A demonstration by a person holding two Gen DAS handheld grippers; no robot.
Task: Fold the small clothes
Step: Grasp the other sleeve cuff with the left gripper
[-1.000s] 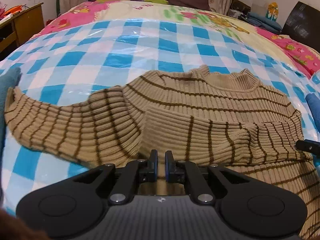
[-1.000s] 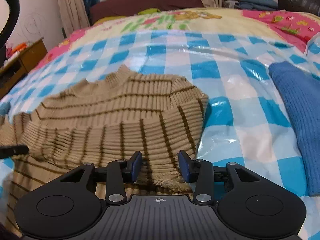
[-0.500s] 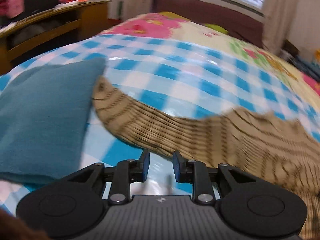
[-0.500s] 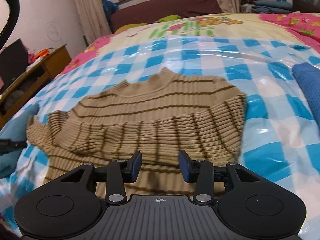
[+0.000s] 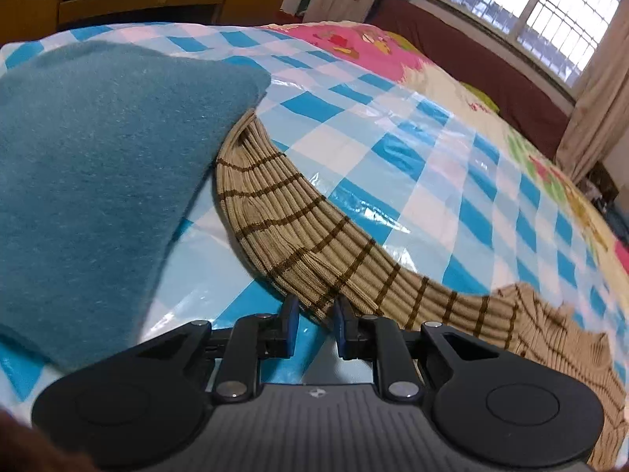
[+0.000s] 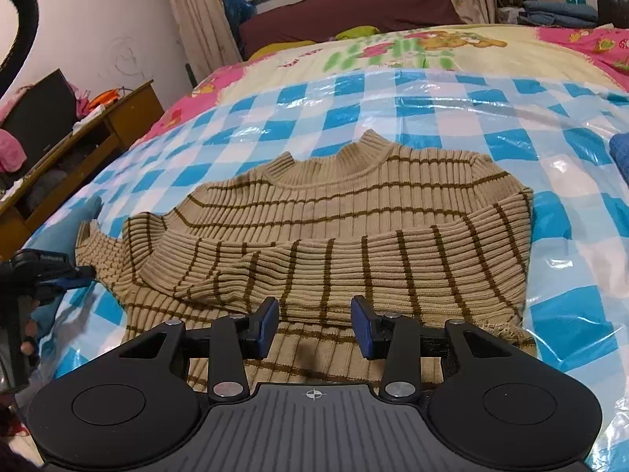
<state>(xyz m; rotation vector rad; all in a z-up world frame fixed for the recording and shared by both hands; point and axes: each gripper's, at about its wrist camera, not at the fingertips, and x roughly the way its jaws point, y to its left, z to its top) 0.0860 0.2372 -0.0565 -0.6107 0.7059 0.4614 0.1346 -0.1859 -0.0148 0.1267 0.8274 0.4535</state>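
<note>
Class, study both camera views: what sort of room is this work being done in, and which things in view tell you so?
Most likely a home bedroom. The striped sweater lies on a bed spread with a blue checked cover over a cartoon quilt; a curtained window and a cluttered wooden desk stand beside it.

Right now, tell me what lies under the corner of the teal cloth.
The striped sweater's sleeve cuff end runs under the teal cloth corner. The cuff tip itself is covered, so how far it reaches underneath cannot be seen.

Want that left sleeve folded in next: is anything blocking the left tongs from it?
Nothing visible does. The left tongs are open with the sleeve right between the pads. The teal cloth only overlaps the cuff end further ahead.
</note>
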